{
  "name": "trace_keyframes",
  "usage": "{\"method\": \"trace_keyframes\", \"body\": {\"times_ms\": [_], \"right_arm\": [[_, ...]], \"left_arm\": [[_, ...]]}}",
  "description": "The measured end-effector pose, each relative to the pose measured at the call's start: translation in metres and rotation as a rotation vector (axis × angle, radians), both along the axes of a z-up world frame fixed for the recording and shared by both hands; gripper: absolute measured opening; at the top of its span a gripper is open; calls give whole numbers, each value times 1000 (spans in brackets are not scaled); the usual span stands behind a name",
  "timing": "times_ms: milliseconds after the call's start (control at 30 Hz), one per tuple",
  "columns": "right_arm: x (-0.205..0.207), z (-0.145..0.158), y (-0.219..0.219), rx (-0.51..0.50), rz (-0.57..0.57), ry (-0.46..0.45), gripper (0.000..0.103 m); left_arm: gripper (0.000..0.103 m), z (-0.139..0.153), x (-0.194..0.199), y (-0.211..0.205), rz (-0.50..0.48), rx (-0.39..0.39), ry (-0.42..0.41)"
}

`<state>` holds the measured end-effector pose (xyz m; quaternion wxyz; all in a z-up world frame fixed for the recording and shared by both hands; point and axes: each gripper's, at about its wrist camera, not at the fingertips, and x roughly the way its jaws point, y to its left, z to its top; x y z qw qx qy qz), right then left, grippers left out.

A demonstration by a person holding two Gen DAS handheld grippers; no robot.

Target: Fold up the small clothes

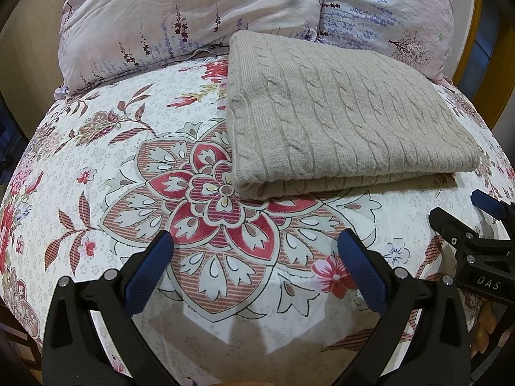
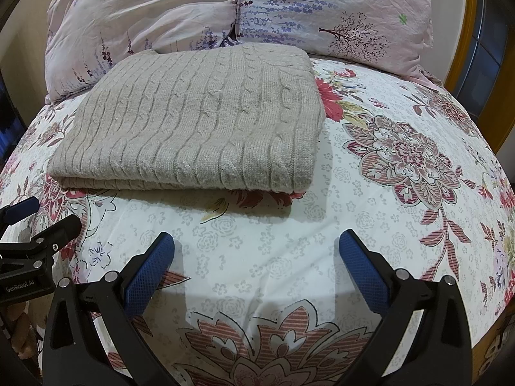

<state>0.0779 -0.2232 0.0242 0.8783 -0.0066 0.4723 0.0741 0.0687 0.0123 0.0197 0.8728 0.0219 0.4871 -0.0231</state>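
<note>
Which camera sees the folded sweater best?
The right wrist view: the sweater lies nearly centred, with all its edges and the folded layers at the front showing. In the left wrist view the sweater sits off to the right, more slanted, though it is all visible there too.

A white bedsheet (image 1: 128, 148) with red and pink flowers is covering the bed, and two pale, lavender-printed pillows (image 2: 322, 9), possibly more, are lying along its far edge.
</note>
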Motion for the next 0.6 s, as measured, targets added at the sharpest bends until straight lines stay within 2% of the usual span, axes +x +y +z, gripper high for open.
{"method": "trace_keyframes", "body": {"times_ms": [600], "right_arm": [[0, 0, 0, 0, 0, 0, 102]], "left_arm": [[101, 0, -1, 0, 4, 0, 4]]}}
